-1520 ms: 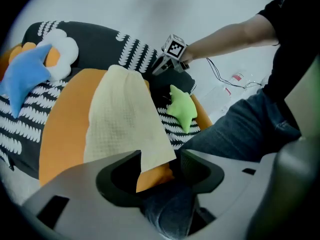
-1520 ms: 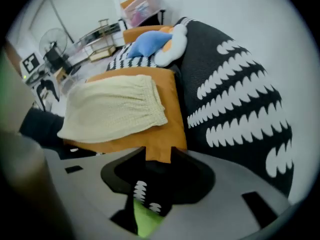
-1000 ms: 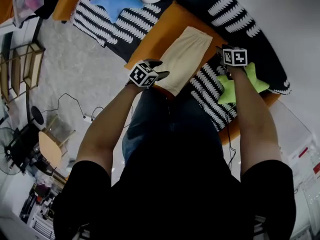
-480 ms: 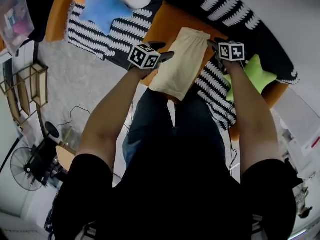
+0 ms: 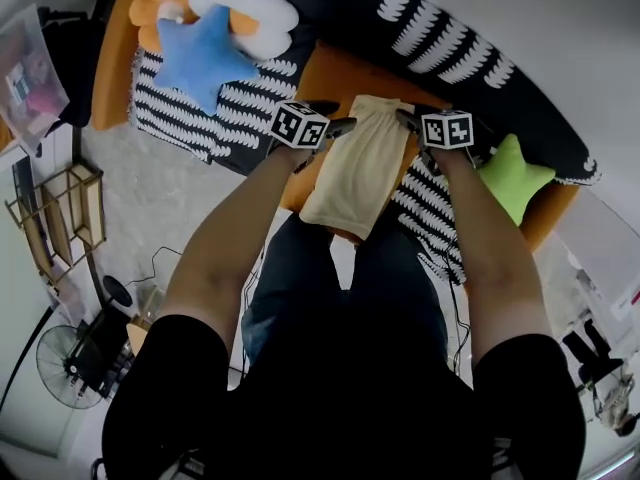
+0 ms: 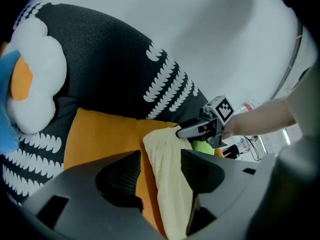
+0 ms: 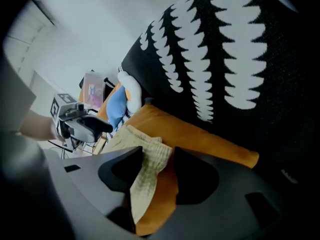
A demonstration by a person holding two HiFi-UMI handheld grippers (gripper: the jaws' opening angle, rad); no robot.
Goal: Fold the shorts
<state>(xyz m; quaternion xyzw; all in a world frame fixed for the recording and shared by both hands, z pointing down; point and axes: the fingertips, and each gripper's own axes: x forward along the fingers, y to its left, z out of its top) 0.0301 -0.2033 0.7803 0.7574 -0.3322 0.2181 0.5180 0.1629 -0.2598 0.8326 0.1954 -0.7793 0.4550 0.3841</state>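
Orange cushion [image 5: 335, 73] bare beside shorts [image 5: 365, 163] — backrest [image 5: 445, 38] behind.

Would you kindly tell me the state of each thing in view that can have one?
Shorts, folded into a narrow strip, lying on the orange cushion.
Left gripper, open, jaws wide apart with the shorts between them.
Right gripper, open, jaws have just been opening, waistband corner between them unpressed.
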